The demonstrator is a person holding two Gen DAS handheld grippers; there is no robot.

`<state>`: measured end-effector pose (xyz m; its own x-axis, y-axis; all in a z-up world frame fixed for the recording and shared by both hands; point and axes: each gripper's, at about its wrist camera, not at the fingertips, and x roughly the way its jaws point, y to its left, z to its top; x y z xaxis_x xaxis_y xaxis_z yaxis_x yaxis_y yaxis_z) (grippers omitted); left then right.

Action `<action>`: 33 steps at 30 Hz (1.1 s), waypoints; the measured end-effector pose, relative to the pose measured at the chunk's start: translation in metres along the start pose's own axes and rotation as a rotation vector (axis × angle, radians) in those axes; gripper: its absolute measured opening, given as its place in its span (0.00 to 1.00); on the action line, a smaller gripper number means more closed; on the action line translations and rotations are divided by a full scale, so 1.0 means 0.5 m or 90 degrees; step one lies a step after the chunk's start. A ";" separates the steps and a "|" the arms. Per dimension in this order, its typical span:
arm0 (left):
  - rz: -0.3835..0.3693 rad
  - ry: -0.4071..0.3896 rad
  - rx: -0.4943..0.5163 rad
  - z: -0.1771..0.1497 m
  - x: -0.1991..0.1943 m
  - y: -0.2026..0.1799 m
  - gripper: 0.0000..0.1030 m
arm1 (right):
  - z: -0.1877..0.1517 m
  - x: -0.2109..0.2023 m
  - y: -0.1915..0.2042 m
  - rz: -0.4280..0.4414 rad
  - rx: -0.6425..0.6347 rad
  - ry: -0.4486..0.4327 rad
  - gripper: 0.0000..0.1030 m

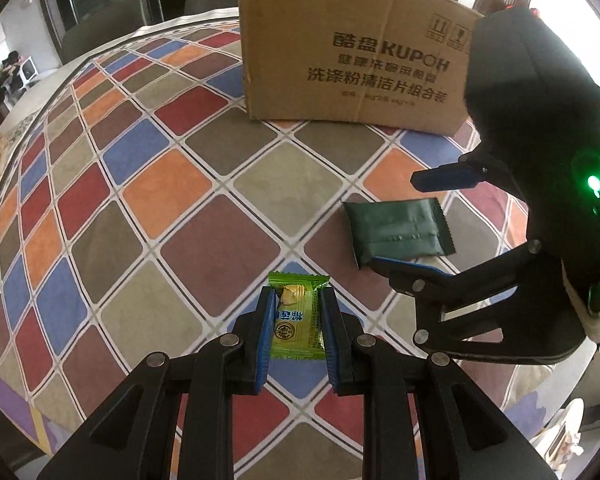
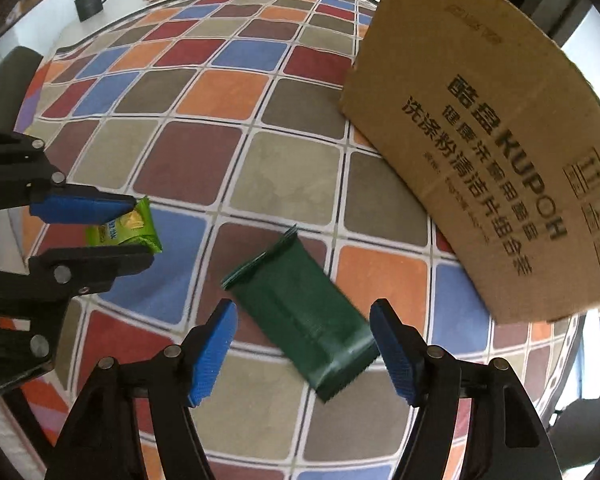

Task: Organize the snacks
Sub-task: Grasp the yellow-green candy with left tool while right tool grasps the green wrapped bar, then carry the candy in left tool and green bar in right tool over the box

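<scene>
Left gripper [image 1: 296,312] clamped on light-green snack packet [image 1: 298,320], pads on both long edges, packet sitting between the fingers just above the checked tablecloth [image 1: 180,200]; cannot tell whether lifted clear or touching the cloth. Same grip seen side-on from the right wrist view: packet [image 2: 124,228] pinched between blue pad above and black finger below. Right gripper [image 2: 304,344] wide open, fingers straddling the dark-green snack packet [image 2: 304,316], not touching it; packet lying flat on the cloth, skewed diagonally to the finger line, crimped end toward the near-right finger. From the left wrist view, same packet [image 1: 396,232] between the two right-hand fingers [image 1: 448,176], lower one just beside its near edge. Cardboard box [image 1: 352,52] standing on the far side of the cloth, near both packets, likely the destination; opening not visible. Handling guess: both packets light, foil-film wrap, slick and crinkly, contents possibly crushable, so moderate squeeze only. Best hold on dark-green one probably across the short width at mid-body, not on the serrated seal ends, which would fold and slip. Skew means wrist rotation likely needed before closing, otherwise pads catching corners and spinning the packet. Dark mug [image 2: 90,2] far back on the table, irrelevant.
</scene>
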<state>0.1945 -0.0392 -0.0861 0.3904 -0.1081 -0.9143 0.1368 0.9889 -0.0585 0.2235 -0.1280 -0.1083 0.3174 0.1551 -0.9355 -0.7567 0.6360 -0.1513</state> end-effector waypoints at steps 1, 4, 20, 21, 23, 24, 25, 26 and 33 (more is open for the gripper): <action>0.002 -0.001 -0.003 0.004 0.002 0.003 0.22 | 0.005 0.005 -0.004 0.006 0.001 0.003 0.67; 0.006 -0.003 -0.010 0.011 0.004 0.010 0.22 | 0.013 0.017 -0.013 0.016 0.007 0.007 0.67; 0.002 -0.025 -0.007 0.027 0.014 0.020 0.22 | -0.028 0.019 -0.062 0.066 0.242 -0.025 0.43; 0.002 -0.027 -0.007 0.027 0.012 0.020 0.22 | -0.033 0.016 -0.060 0.065 0.251 -0.030 0.43; 0.001 -0.030 -0.006 0.027 0.010 0.019 0.22 | -0.043 0.009 -0.056 0.059 0.269 -0.040 0.43; 0.000 -0.031 -0.006 0.027 0.008 0.019 0.22 | -0.046 0.004 -0.057 0.059 0.278 -0.045 0.43; -0.001 -0.034 -0.005 0.027 0.005 0.018 0.22 | -0.049 -0.002 -0.059 0.058 0.292 -0.053 0.43; -0.002 -0.037 -0.003 0.027 0.001 0.017 0.22 | -0.054 -0.008 -0.059 0.055 0.303 -0.059 0.43; -0.013 -0.070 0.008 0.036 -0.032 0.008 0.22 | -0.070 -0.069 -0.067 0.020 0.357 -0.109 0.43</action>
<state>0.2052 -0.0352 -0.0643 0.4849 -0.1391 -0.8634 0.1571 0.9851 -0.0705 0.2178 -0.1815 -0.0819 0.4228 0.2700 -0.8650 -0.3645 0.9246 0.1105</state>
